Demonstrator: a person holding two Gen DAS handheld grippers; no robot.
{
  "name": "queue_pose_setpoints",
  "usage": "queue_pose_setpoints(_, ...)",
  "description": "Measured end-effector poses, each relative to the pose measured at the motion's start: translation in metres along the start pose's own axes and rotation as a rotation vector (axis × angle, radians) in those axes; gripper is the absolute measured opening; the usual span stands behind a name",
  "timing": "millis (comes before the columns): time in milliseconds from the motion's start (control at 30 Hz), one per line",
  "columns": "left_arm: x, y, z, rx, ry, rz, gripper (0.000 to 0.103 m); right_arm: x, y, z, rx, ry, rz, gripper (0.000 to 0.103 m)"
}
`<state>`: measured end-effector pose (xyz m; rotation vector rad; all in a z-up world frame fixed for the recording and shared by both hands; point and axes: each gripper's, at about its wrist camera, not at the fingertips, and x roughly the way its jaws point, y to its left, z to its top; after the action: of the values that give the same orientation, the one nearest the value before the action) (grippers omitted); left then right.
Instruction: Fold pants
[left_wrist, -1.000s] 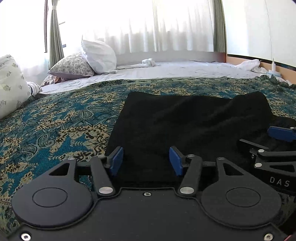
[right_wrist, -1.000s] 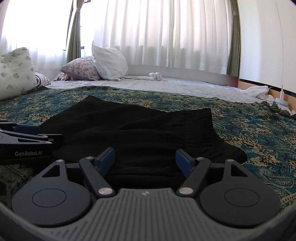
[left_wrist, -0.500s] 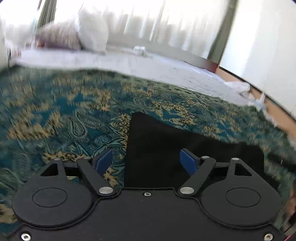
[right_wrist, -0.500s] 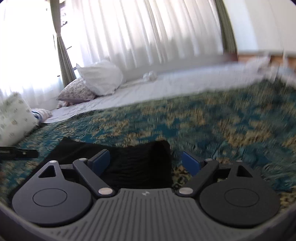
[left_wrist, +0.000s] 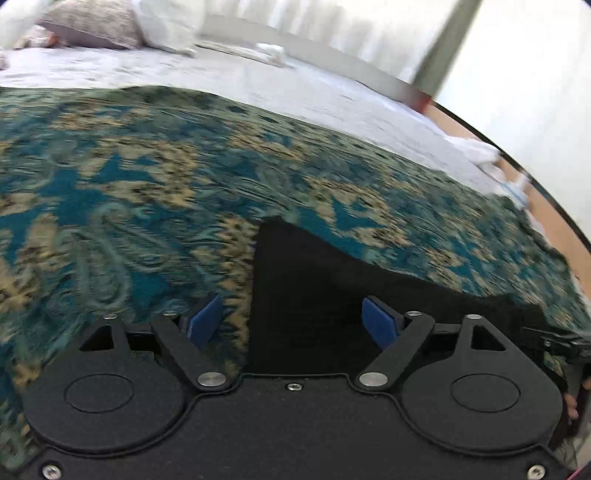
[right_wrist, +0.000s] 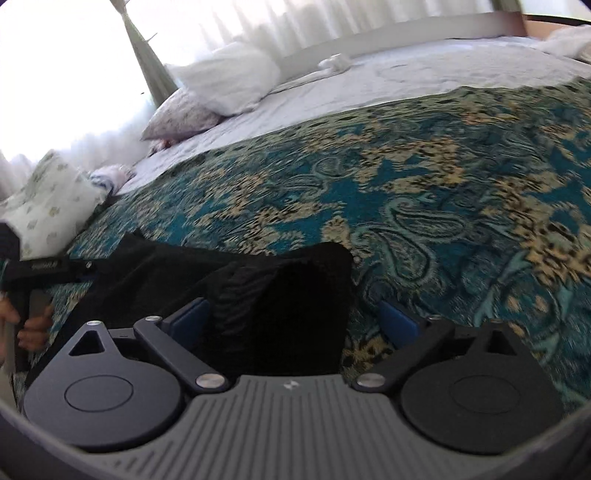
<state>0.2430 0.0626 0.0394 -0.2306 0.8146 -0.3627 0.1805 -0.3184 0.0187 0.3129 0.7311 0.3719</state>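
The pants (left_wrist: 332, 295) lie on the bedspread (left_wrist: 147, 177), which covers the near part of the bed. Behind the bedspread lies the sheet (right_wrist: 406, 74), with pillows (right_wrist: 229, 77) at its far left. The left hand-held gripper (left_wrist: 293, 321) sits over the pants' left corner, the right hand-held gripper (right_wrist: 295, 321) over their right end, with the pants reaching between each one's fingers.

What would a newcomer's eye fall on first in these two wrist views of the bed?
The black pants lie dark against the teal and gold paisley bedspread, which fills the middle of both views. The left gripper and right gripper sit open in the foreground, each over an end of the pants. White pillows rest at the far end by the curtains.
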Motion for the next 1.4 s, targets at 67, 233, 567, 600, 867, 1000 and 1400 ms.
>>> queue_pose_setpoints(67,0.005,0.002,0.000,0.026,-0.001,-0.039,0.093,0.000,-0.002,0.001,-0.002,0.006,0.021,0.095)
queue_pose_setpoints(233,0.013,0.008,0.006,0.024,0.000,-0.086,0.096,0.004,-0.002,0.005,0.007,0.003,0.056,0.084)
queue_pose_setpoints(567,0.015,0.005,0.007,-0.020,0.003,-0.140,0.079,0.007,-0.009,0.007,0.074,-0.033,0.107,0.062)
queue_pose_setpoints(600,0.014,0.003,0.006,-0.015,0.006,-0.147,0.077,0.007,-0.007,0.007,0.071,-0.033,0.107,0.061)
queue_pose_setpoints(867,-0.005,-0.030,-0.017,0.057,-0.192,0.126,0.019,0.008,0.029,0.005,-0.053,-0.091,0.015,0.037)
queue_pose_setpoints(1000,-0.012,-0.044,-0.010,0.143,-0.271,0.192,0.017,0.012,0.046,0.019,-0.118,-0.122,-0.016,0.036)
queue_pose_setpoints(1400,0.036,-0.023,0.040,0.087,-0.233,0.332,0.020,0.073,0.057,0.081,-0.134,-0.134,-0.075,0.033)
